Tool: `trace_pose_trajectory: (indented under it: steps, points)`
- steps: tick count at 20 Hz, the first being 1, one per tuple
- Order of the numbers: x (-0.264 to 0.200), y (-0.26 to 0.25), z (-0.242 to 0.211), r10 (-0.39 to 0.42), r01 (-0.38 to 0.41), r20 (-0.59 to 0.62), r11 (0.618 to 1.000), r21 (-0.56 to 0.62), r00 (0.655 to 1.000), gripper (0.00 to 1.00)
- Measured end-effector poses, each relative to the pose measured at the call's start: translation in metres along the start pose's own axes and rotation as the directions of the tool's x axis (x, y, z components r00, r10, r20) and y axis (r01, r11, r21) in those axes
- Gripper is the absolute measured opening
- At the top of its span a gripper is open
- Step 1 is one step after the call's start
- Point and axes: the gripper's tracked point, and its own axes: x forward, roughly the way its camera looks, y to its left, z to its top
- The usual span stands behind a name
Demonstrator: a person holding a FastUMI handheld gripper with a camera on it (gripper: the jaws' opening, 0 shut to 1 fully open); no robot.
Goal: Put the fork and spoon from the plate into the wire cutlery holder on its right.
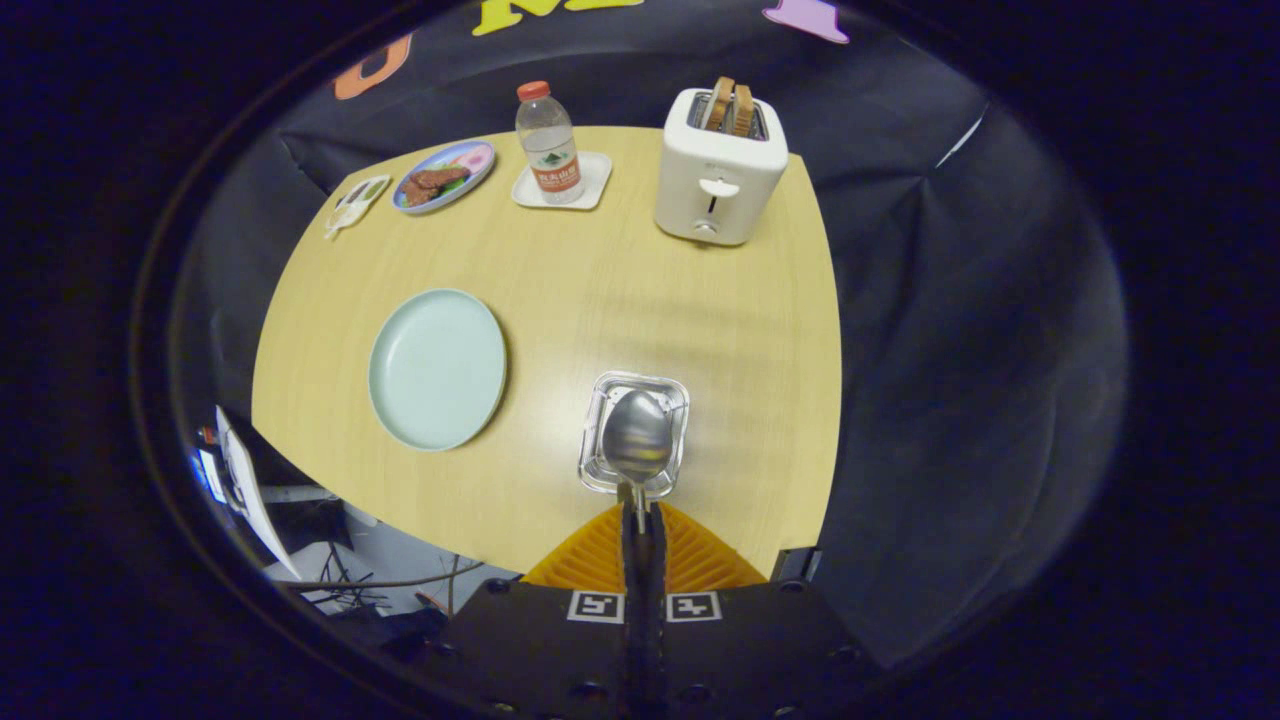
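Note:
I look down on a wooden table (600, 290) from above. My gripper (641, 522) is shut on the handle of a metal spoon (636, 436), and the spoon's bowl points away from the fingers. Straight below the bowl stands the wire cutlery holder (637, 386), seen from the top as a shiny square rim. The spoon's bowl covers most of the holder's opening, so I cannot tell what is inside. To the left of the holder lies a pale green plate (437, 368) with nothing on it.
At the table's far side stand a white toaster (716, 172) with two bread slices, a water bottle (549, 146) on a white square coaster, a blue-rimmed plate of food (444, 176) and a small dish (356, 202). The table's near edge lies just ahead of my fingers.

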Motion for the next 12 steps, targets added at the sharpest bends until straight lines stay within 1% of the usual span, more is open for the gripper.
trace_pose_trajectory:
  steps: [4, 7, 10, 12]
  points:
    - [0.004, 0.002, -0.001, 0.014, -0.014, -0.035, 1.0, -0.001, 0.999, 0.01]
    - [0.012, 0.005, -0.001, 0.032, -0.03, -0.076, 0.999, 0.022, 0.997, 0.01]
    - [0.018, 0.004, 0.003, 0.019, -0.016, -0.092, 0.999, 0.029, 0.996, 0.01]
    - [0.021, 0.006, 0.002, 0.028, -0.024, -0.097, 0.999, 0.044, 0.995, 0.03]
